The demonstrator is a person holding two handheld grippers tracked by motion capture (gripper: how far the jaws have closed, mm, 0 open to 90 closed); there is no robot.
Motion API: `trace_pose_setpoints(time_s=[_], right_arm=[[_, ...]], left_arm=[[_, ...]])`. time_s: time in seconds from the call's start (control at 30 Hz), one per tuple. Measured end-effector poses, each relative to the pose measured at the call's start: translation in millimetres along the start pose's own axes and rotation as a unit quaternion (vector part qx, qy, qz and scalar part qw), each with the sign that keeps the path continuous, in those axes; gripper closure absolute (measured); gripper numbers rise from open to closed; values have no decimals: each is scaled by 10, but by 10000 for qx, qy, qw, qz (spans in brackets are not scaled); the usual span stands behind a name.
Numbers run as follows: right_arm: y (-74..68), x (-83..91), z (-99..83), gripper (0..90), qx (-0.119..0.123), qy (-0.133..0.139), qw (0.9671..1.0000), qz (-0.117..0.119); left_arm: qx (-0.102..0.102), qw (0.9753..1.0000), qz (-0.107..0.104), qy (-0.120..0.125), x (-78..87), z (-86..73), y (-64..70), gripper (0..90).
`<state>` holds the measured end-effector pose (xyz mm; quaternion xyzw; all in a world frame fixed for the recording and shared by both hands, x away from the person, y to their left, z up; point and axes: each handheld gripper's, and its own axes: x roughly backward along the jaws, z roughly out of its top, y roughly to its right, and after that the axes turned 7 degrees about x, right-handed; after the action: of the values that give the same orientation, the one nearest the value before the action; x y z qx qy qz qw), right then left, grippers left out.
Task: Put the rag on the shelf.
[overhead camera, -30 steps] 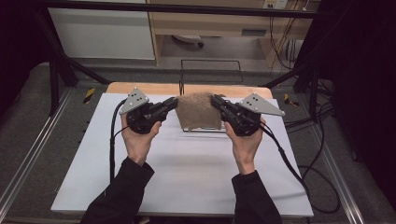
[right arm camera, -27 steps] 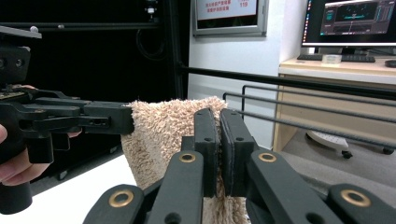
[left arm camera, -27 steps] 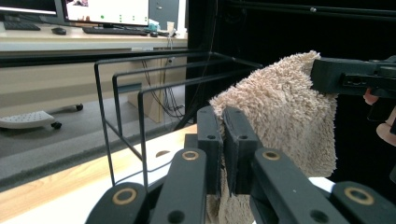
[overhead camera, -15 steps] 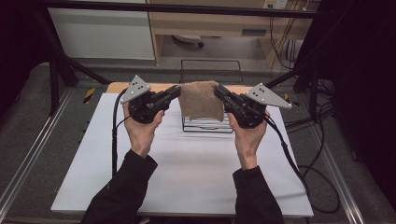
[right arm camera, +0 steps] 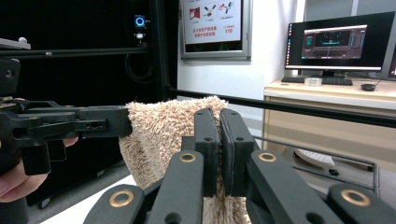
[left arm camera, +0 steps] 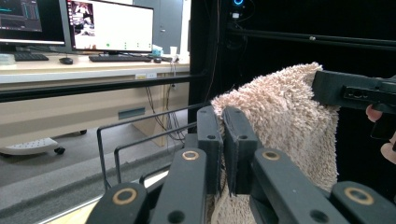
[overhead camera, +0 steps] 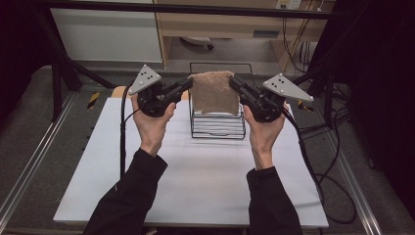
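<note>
At left of centre in the high view, my left hand-held gripper (overhead camera: 187, 84): jaws pressed together on the upper left corner of the beige towel (overhead camera: 214, 92); the left gripper view confirms the pinch, pile bunched at the jaw tips.

Centre, upper half of frame: towel, hanging flat between both grips, top edge level, lower edge draped in front of the black wire rack (overhead camera: 217, 131). I cannot tell whether the cloth touches the rack's top bar.

Below and around: white tabletop (overhead camera: 195, 176), bare.

Right of centre: my right hand-held gripper (overhead camera: 232, 81), jaws likewise pinched shut on the upper right corner; the right gripper view shows towel (right arm camera: 159, 135) squeezed between the pads (right arm camera: 208, 140).

Handling note, as I judge it: the step looks like hanging the towel on the rack. I would keep both corners level and the top edge taut, carry it over the bar squarely, lower evenly, and release both sides together so the weight does not drag it off to one side.
</note>
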<state>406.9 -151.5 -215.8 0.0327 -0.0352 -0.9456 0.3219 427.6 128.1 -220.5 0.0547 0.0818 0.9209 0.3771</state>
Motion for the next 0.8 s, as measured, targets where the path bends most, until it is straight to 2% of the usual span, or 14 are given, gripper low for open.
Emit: trace_pose_setpoints(time_s=[0.3,0.8], right_arm=[[57,-25,123,864,77,76,9999,-92],[219,-113,303,864,109,179,9995,-236]], left_arm=[[-30,9999,2,108,-78,161,19,855],[-225,9996,66,142,-230,417,53,855]])
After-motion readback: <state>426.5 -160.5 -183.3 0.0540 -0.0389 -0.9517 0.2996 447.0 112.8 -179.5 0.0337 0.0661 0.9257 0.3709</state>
